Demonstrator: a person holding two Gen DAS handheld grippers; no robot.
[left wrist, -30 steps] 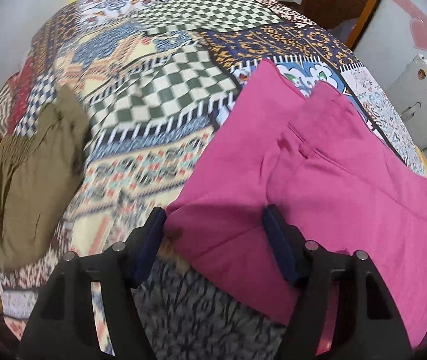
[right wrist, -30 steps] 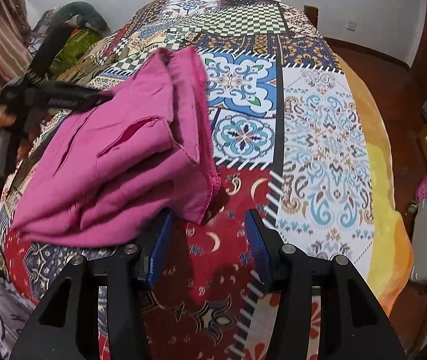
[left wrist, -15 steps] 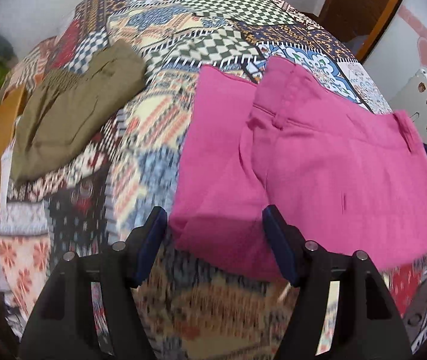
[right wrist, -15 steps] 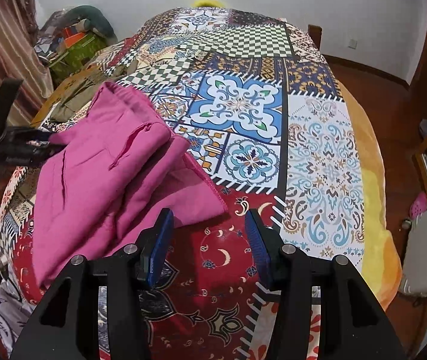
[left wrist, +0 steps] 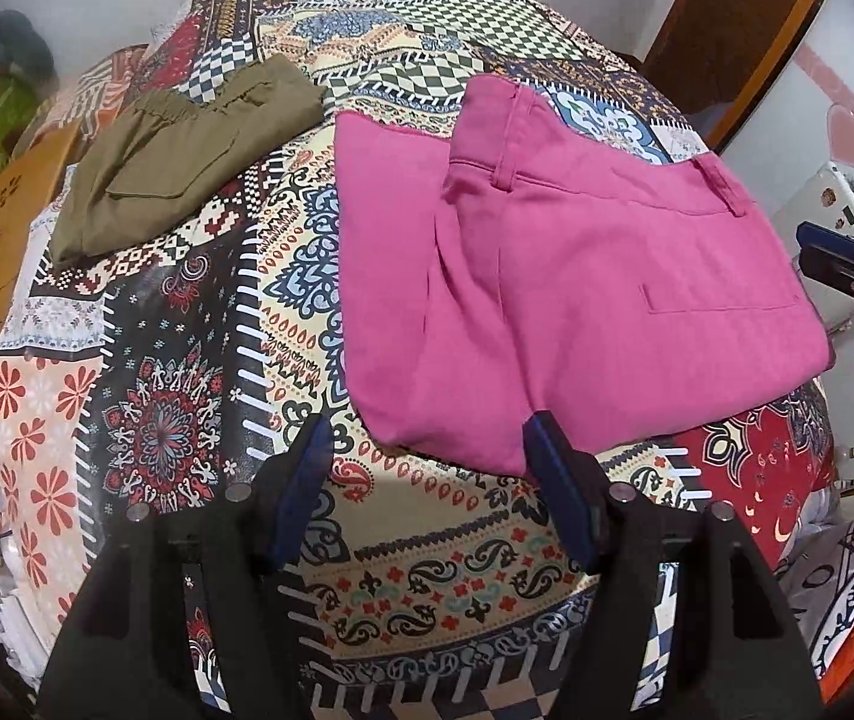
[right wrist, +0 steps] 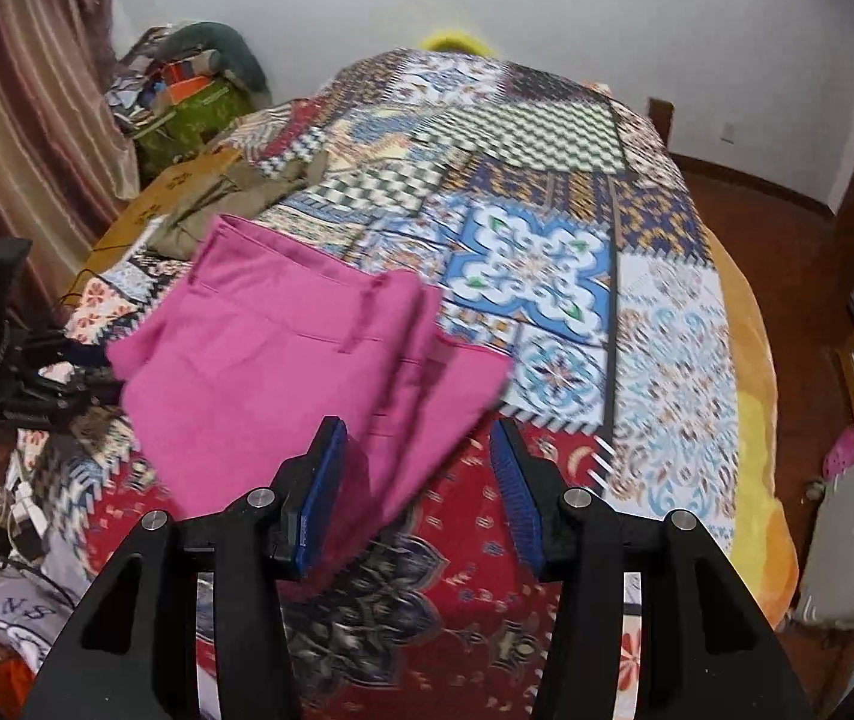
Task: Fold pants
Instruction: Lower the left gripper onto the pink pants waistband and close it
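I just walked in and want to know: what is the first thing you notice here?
The bright pink pants, folded into a block, lie on the near part of a loud patchwork bedspread. Farther back sits a folded olive-green garment. Both grippers stand open with nothing in them, the left gripper and right gripper each just short of the pink cloth.

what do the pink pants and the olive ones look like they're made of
Pink pants: probably a matte woven cotton-type cloth, showing crisp stitched seams and belt loops. Olive pants: also a matte woven fabric, seemingly thinner, with a gathered elastic waistband.
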